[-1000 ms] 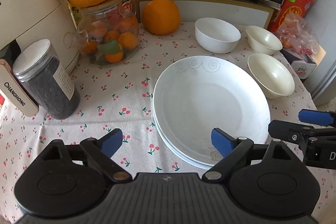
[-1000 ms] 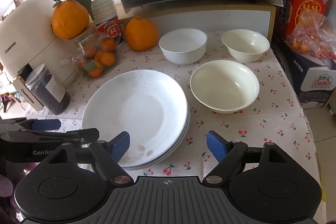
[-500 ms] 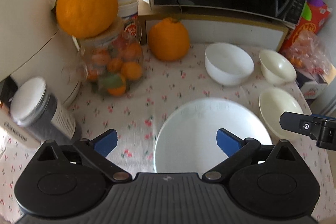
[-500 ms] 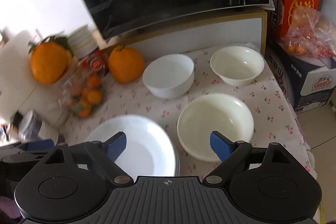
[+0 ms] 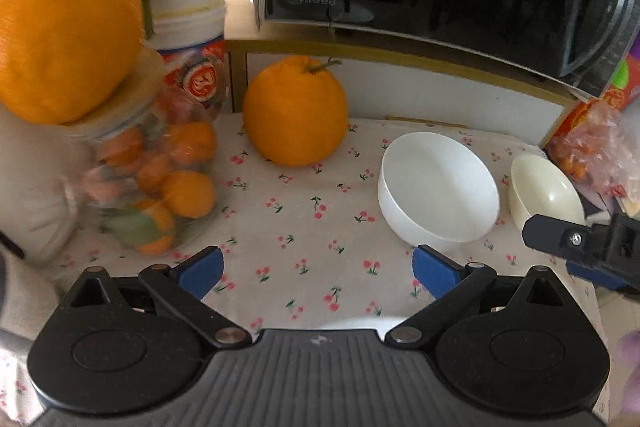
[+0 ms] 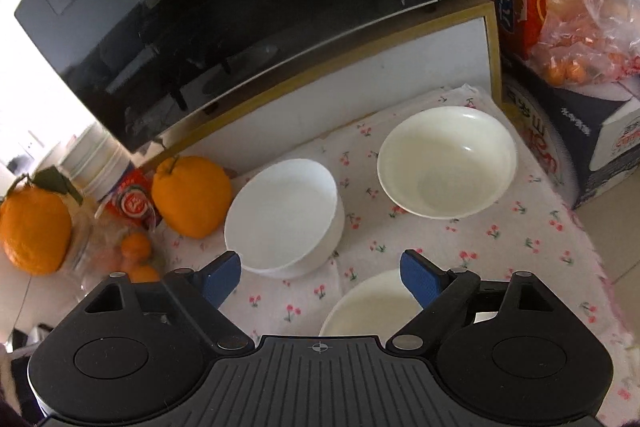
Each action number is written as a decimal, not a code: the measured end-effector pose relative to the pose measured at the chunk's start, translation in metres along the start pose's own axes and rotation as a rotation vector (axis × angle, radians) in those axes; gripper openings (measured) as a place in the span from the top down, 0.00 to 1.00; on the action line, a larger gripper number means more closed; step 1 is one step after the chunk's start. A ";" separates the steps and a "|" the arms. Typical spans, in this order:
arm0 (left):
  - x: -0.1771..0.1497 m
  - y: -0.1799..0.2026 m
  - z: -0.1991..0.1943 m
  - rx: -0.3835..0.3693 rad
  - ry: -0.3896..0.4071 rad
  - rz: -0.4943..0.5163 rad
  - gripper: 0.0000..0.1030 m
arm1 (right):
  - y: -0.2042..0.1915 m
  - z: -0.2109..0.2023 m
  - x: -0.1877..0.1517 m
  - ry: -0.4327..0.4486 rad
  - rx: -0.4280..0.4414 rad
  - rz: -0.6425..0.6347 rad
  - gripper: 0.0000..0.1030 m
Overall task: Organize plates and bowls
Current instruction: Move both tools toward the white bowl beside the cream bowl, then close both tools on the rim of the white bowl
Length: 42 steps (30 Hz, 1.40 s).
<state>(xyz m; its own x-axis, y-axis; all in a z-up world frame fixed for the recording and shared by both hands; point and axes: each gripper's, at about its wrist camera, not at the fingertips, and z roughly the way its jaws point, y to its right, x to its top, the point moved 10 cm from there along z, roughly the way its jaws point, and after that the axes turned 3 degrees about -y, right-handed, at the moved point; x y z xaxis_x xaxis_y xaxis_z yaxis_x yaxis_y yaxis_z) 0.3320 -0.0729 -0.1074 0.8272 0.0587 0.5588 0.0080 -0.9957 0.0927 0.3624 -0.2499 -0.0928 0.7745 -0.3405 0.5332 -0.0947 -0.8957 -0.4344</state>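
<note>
Above the cherry-print tablecloth (image 5: 304, 227), the left gripper (image 5: 316, 273) is hovering level with its fingers spread wide and holding nothing, while the right gripper (image 6: 320, 273) is hanging near a white bowl (image 6: 286, 217), fingers likewise wide and empty. Behind, a black microwave (image 6: 224, 27) is sitting on a shelf, with an orange (image 5: 294, 111) and a fruit jar (image 5: 148, 179) at far left. All bowls are sitting upright, mouths up: a cream bowl (image 6: 446, 163) far right, another cream bowl (image 6: 368, 303) nearest, partly hidden.

Table w/ cherry-print cloth (image 6: 532, 235): white bowl (image 6: 286, 221), 2 cream bowls (image 6: 446, 163), lg orange (image 5: 295, 111), fruit jar (image 5: 148, 183).
</note>
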 end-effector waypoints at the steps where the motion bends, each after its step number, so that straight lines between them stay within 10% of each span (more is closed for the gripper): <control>1: 0.002 0.001 0.005 0.008 -0.008 -0.001 0.05 | 0.003 0.007 0.001 -0.029 -0.004 0.017 0.14; 21: 0.016 0.016 0.050 -0.096 -0.012 -0.190 0.40 | 0.020 0.068 0.014 -0.018 -0.049 0.223 0.32; 26: 0.017 0.013 0.050 -0.105 -0.033 -0.228 0.40 | 0.029 0.074 0.011 -0.018 -0.057 0.259 0.58; 42: 0.034 -0.014 0.022 -0.036 0.016 -0.242 0.23 | 0.027 0.081 0.007 -0.035 -0.036 0.293 0.62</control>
<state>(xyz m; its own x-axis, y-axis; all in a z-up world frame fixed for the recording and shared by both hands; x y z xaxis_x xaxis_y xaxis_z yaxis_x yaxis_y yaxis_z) 0.3721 -0.0586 -0.1075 0.7947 0.2962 0.5298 0.1842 -0.9494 0.2543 0.4161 -0.2537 -0.1593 0.7320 -0.5765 0.3631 -0.3390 -0.7705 -0.5399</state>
